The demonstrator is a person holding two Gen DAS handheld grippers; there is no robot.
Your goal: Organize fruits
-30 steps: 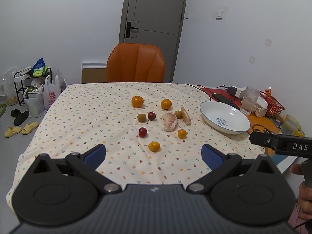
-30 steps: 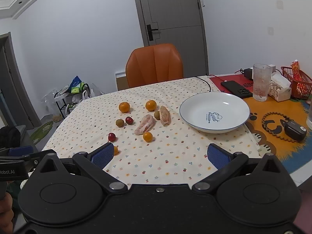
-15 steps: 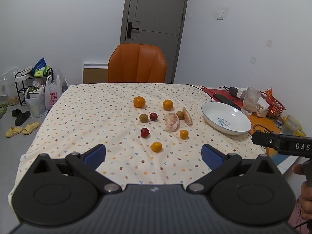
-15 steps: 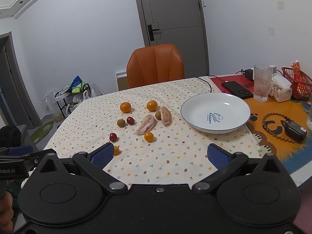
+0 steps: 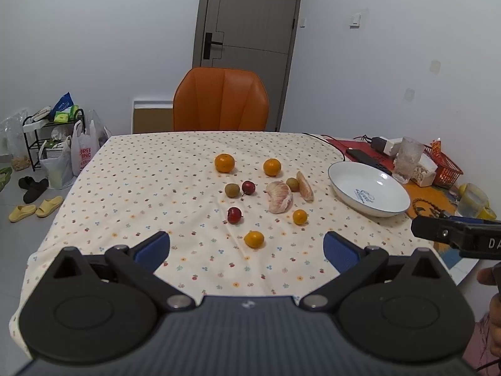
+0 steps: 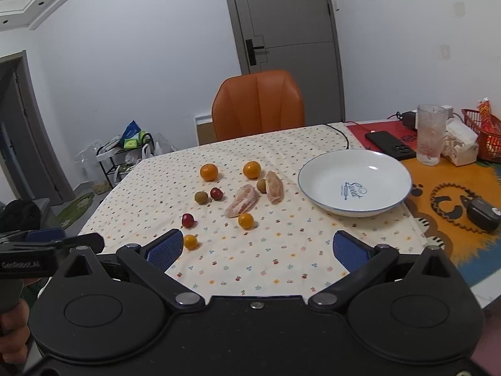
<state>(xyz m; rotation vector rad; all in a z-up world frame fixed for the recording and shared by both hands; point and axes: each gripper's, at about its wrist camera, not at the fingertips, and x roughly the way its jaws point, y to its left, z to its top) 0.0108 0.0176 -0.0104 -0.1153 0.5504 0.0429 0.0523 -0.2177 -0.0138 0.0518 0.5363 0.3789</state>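
Note:
Several fruits lie on the flowered tablecloth [image 5: 141, 194]: two oranges [image 5: 224, 163] [image 5: 271, 167], two small orange fruits [image 5: 254, 239] [image 5: 300, 216], two red fruits [image 5: 234, 215] [image 5: 248, 187], two brown-green fruits [image 5: 232, 190] [image 5: 292, 183] and two peeled pomelo pieces [image 5: 280, 196] [image 5: 305, 186]. An empty white plate [image 5: 350, 188] [image 6: 316, 185] stands to their right. My left gripper [image 5: 246, 247] is open and empty over the near table edge. My right gripper [image 6: 257, 247] is open and empty, also at the near edge.
An orange chair [image 5: 221, 104] stands behind the table. At the right are a phone [image 6: 389, 144], a glass [image 6: 431, 134], a red basket [image 6: 482, 136], a tissue pack [image 6: 460, 144] and an orange mat [image 6: 451, 185]. Bags and slippers [image 5: 34, 208] lie on the floor at left.
Both grippers have shifted only slightly; the fruits and plate have not moved.

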